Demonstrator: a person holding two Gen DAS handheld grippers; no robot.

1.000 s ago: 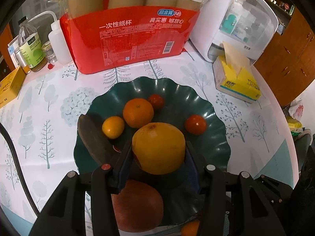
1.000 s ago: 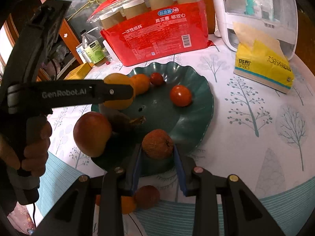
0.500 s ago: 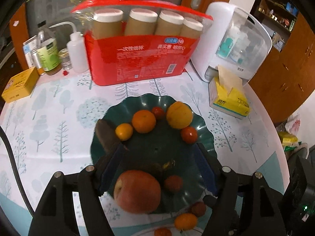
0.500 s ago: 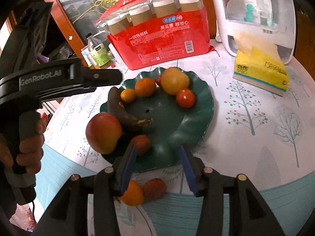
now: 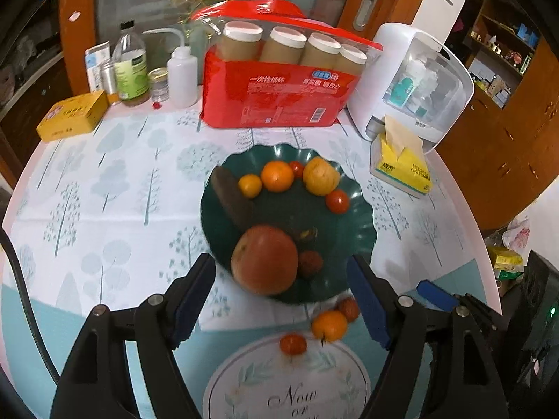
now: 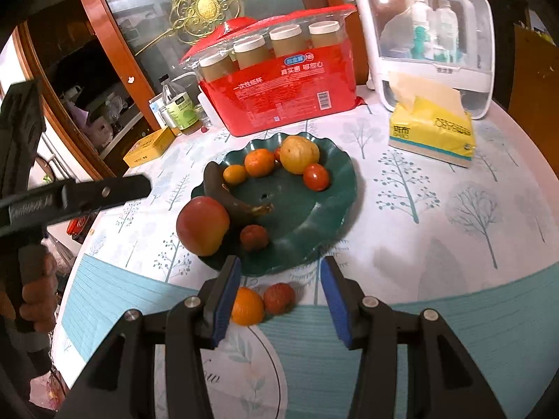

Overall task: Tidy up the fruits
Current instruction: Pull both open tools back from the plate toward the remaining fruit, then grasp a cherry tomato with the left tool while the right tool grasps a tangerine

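Both fingers (image 6: 227, 296) short of plate (image 6: 314, 223)

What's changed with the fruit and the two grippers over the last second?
The left gripper let go of the yellow fruit, now at the green plate's back, and pulled away, its jaws just opening. The right gripper released the lychee near the plate's front edge and backed off, jaws opening too. The apple, banana, oranges and tomatoes stayed put.
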